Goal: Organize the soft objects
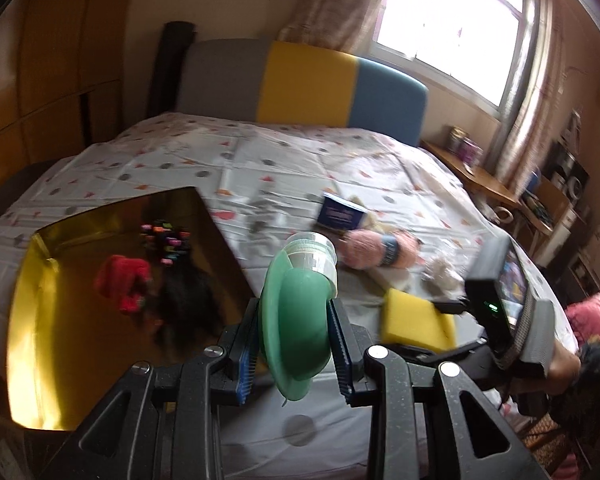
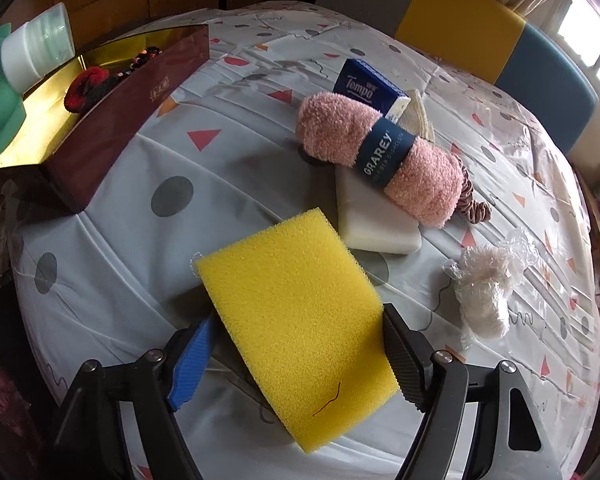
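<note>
Bed [image 2: 228, 216] carries clutter; left gripper [image 1: 296, 344] pinches a green bottle [image 1: 296, 320] beside the gold-lined box [image 1: 40, 320]; right gripper [image 2: 296, 356] clamps a yellow sponge [image 2: 300, 320]; pink towel roll [image 2: 380, 160], white block [image 2: 376, 228] and plastic-wrapped wad [image 2: 488, 292] lie beyond.

Left wrist view motion-blurred throughout: dark tangled mass [image 1: 184, 308] inside gold-lined open box [image 1: 32, 320] not identifiable. Print on small blue carton [image 1: 342, 212] unreadable there. Green soft-bodied bottle with white cap [image 2: 0, 92] cut off by left edge in right wrist view. White rectangular foam block [image 2: 376, 224] partly covered by pink fluffy rolled cloth [image 2: 380, 152]. Brownish ruffled item [image 2: 476, 208] mostly hidden behind that cloth.
</note>
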`<act>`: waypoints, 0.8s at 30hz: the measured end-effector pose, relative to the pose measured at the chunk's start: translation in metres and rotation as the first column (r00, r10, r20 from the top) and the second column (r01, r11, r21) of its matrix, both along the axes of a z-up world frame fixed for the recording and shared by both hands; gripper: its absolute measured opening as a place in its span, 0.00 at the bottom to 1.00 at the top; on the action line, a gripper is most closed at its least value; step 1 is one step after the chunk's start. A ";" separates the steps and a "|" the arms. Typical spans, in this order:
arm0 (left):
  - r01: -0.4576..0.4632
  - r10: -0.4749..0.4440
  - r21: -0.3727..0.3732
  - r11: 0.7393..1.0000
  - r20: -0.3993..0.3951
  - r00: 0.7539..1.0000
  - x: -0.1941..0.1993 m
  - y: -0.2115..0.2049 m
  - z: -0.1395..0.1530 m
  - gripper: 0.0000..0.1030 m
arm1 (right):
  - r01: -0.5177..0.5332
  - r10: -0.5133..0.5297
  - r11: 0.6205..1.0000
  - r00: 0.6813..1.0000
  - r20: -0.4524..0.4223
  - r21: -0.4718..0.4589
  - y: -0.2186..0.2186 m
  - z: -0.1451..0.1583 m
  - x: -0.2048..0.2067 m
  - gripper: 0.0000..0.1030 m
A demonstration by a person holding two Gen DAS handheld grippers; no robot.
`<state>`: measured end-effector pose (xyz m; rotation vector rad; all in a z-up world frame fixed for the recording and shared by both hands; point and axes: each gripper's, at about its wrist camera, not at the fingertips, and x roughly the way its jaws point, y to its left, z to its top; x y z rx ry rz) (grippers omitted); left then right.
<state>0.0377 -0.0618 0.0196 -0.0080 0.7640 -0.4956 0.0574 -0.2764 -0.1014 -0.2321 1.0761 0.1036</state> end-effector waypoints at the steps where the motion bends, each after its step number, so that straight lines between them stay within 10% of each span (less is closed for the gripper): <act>1: -0.020 0.020 0.000 1.000 -0.001 1.000 0.003 0.007 0.001 0.31 | 0.003 -0.003 1.000 1.000 0.019 -0.016 0.003 0.003 -0.001 0.76; 24: -0.383 0.385 0.045 0.923 -0.054 0.921 0.047 0.117 -0.023 0.31 | -0.002 0.001 1.000 0.965 0.264 0.004 0.108 0.079 0.006 0.76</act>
